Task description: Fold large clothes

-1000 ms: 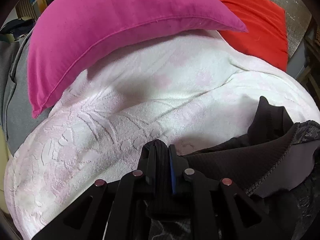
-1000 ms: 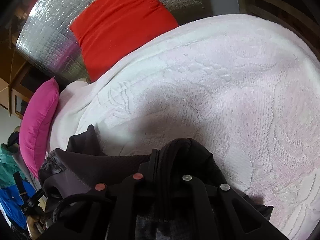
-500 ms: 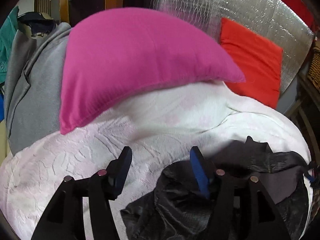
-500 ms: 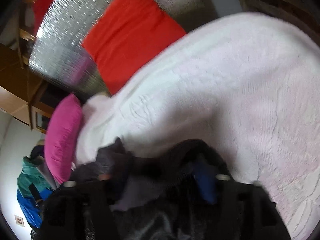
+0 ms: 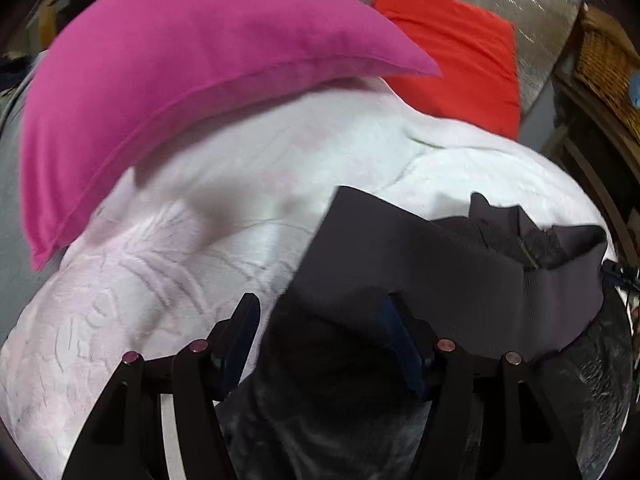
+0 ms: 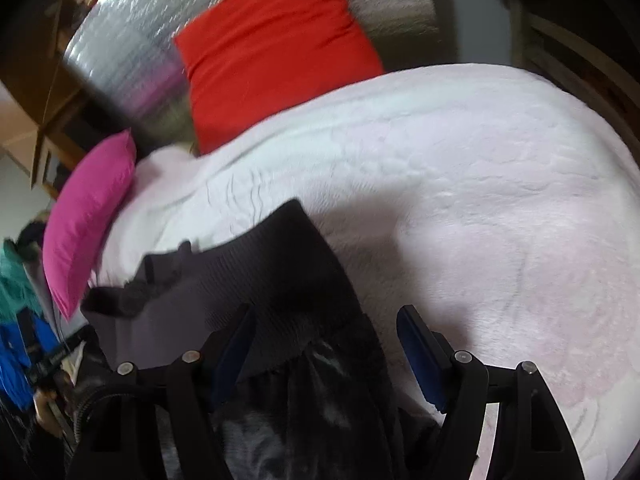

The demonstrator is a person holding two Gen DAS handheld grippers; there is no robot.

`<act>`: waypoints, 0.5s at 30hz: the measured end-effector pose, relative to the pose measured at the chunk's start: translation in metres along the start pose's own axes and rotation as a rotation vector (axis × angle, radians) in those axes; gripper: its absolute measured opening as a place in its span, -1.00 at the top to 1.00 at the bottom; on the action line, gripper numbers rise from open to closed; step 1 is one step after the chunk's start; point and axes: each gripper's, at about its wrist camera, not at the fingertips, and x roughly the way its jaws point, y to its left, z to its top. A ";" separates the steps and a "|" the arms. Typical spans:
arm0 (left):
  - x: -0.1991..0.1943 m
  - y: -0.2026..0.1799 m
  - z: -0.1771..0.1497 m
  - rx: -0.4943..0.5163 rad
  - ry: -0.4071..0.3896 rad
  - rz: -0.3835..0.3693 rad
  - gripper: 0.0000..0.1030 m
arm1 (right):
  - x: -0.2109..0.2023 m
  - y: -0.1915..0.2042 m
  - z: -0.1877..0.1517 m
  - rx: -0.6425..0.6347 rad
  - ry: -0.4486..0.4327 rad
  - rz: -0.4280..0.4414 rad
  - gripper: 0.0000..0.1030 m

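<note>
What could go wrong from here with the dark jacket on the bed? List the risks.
1. Both the left hand-held gripper and the right hand-held gripper stand open over the dark jacket, so the fold is unheld and its ribbed hem may spring back.
2. The soft white blanket could be pinched along with the cloth on a regrasp.
3. The pink pillow lies close and limits room to spread out.

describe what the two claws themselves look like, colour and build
Both claws, the left claw and the right claw, are matte black plastic with open triangular cut-outs in the linkage arms, small round metal pivot pins, and dark blue pads lining the inner fingertip faces. No cables or sleeves show.
</note>
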 end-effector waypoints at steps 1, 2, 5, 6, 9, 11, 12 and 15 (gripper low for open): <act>0.003 -0.003 0.001 0.015 -0.008 0.015 -0.27 | 0.003 0.001 0.000 -0.008 -0.001 -0.001 -0.47; 0.006 -0.005 0.002 0.024 -0.008 0.033 -0.26 | 0.003 0.002 -0.001 -0.017 -0.008 -0.002 -0.36; 0.015 -0.010 0.004 0.036 0.003 0.063 0.85 | 0.009 0.008 0.001 -0.060 0.026 -0.056 0.44; 0.017 -0.009 0.004 0.040 0.015 0.087 0.99 | 0.010 0.009 0.001 -0.071 0.027 -0.069 0.54; 0.020 -0.013 0.005 0.062 0.007 0.131 1.00 | 0.001 0.018 0.004 -0.114 0.001 -0.120 0.63; 0.015 -0.013 0.008 0.059 -0.026 0.161 1.00 | -0.012 0.027 0.008 -0.141 -0.047 -0.155 0.64; 0.012 -0.011 0.010 0.048 -0.047 0.187 1.00 | -0.017 0.029 0.011 -0.145 -0.065 -0.164 0.65; 0.020 0.002 0.016 0.014 -0.035 0.228 1.00 | -0.030 0.025 0.016 -0.130 -0.112 -0.194 0.66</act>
